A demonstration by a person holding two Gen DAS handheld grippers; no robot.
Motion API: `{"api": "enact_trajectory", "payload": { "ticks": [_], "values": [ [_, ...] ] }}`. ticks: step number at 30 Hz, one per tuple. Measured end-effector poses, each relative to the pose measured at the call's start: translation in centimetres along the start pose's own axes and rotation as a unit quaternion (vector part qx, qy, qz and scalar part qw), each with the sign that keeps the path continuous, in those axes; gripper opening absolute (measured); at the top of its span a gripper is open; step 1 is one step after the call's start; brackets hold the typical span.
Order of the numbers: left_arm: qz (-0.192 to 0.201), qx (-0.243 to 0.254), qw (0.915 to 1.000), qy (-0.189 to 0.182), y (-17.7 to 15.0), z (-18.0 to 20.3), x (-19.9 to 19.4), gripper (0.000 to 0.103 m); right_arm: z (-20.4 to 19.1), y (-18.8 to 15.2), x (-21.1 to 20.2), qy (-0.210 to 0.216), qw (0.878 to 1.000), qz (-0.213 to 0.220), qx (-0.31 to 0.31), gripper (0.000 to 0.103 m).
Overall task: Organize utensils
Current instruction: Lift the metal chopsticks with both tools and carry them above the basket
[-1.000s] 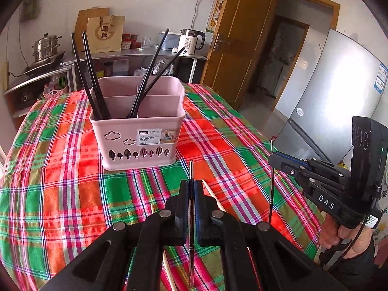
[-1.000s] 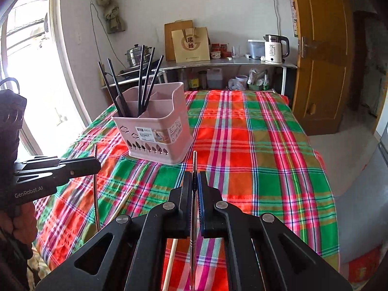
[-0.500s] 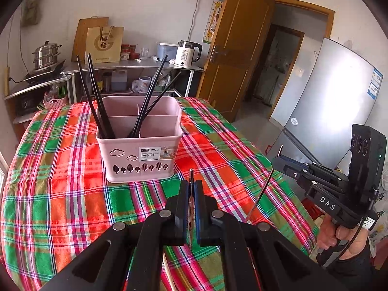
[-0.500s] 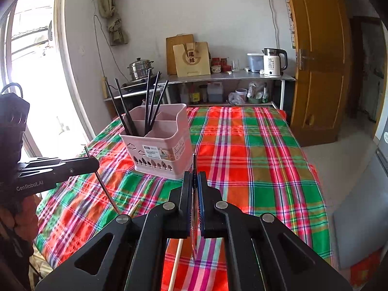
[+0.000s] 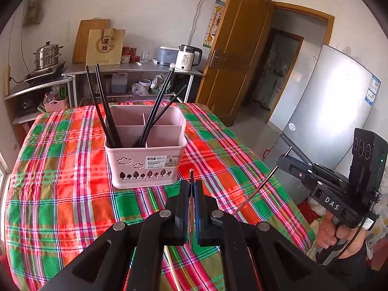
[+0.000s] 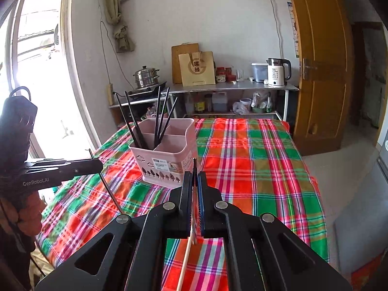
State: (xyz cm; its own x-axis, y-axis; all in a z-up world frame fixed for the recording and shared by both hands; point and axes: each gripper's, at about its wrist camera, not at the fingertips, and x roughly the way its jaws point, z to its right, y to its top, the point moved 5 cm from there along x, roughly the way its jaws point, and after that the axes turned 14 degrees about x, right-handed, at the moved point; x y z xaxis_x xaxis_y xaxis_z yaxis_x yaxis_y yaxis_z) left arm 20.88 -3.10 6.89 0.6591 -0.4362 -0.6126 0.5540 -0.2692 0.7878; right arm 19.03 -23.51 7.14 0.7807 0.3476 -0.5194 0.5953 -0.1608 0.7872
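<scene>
A pink utensil basket (image 5: pixel 145 154) stands on the plaid table and holds several black chopsticks (image 5: pixel 104 106); it also shows in the right wrist view (image 6: pixel 167 152). My left gripper (image 5: pixel 191 194) is shut on a thin metal chopstick (image 5: pixel 191 177), held above the table in front of the basket. My right gripper (image 6: pixel 193 184) is shut on another metal chopstick (image 6: pixel 194 167). In the left wrist view the right gripper (image 5: pixel 288 160) holds its chopstick (image 5: pixel 257 189) slanted. In the right wrist view the left gripper (image 6: pixel 94 165) holds its chopstick (image 6: pixel 109 189) slanted.
A pale wooden chopstick (image 6: pixel 185 262) lies on the plaid tablecloth (image 6: pixel 254 160) below my grippers. A steel shelf (image 5: pixel 135 69) with a kettle (image 5: pixel 188 58), pot and paper bag stands behind the table. A door and a fridge (image 5: pixel 327 106) are to the right.
Both grippers have risen and drawn back from the basket with their chopsticks. The chopsticks, upright a second ago, now hang slanted.
</scene>
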Motion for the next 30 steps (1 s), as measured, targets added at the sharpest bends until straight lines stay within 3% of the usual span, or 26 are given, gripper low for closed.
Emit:
{"api": "enact_trajectory", "payload": {
  "ticks": [7,19,30],
  "values": [
    [0.012,-0.004,0.9998,0.013,1.4,-1.9,-1.9,0.004,-2.2,1.0,0.4,0.017,1.0,0.004,-0.016,0.004],
    [0.036,0.001,0.9982,0.048,7.0,-5.9,-4.1,0.004,-7.3,4.7,3.0,0.058,0.997,0.019,-0.038,0.004],
    [0.063,0.0,0.9958,0.065,11.5,-9.3,-3.9,0.004,-9.6,8.5,5.6,0.081,0.995,0.041,-0.028,0.004]
  ]
}}
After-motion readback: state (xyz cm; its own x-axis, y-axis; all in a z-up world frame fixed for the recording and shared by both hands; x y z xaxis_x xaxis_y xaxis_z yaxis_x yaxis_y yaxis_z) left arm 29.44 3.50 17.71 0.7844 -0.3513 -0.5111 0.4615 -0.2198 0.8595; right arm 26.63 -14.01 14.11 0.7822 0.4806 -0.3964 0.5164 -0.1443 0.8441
